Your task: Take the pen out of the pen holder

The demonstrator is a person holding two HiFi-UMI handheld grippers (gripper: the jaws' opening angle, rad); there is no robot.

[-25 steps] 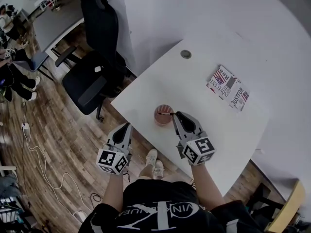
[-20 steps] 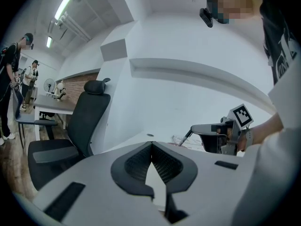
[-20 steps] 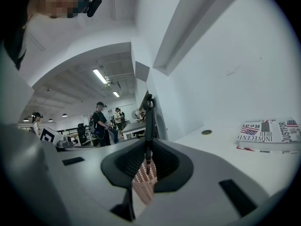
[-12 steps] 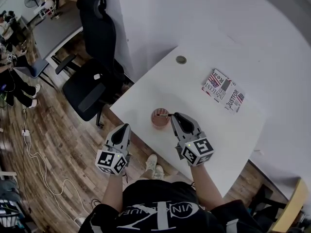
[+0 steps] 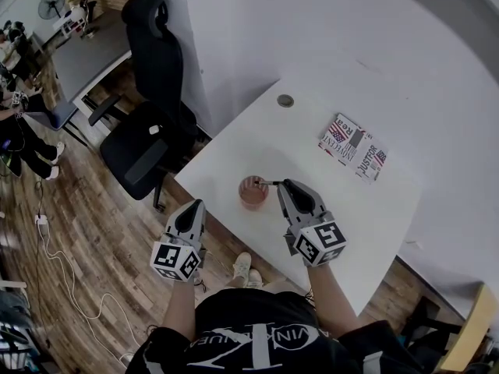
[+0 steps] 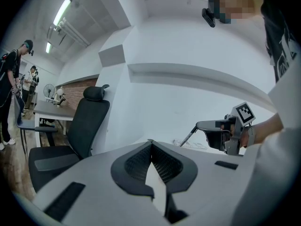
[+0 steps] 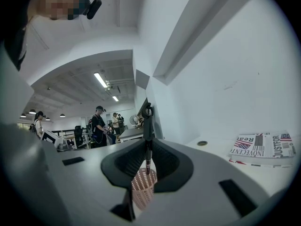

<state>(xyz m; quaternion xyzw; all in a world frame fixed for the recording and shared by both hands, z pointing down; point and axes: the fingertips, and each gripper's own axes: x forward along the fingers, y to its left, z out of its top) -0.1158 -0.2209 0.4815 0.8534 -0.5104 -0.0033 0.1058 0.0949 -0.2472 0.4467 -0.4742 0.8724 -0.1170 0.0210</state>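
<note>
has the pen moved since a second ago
Yes. The pen, clamped in the right hand-held gripper, has shifted up and right against the pen holder, lifting out.

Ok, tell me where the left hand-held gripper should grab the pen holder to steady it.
Pinch the holder by its left rim, one jaw inside, one outside. It stands upright and open-topped, probably too wide to span, and the right hand-held gripper with the pen takes up its right side.

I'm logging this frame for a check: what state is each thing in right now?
right gripper: shut on the pen
pen: tip over the mouth of the pen holder
pen holder: standing upright
left gripper: shut, empty
magazine: closed, lying flat
</note>
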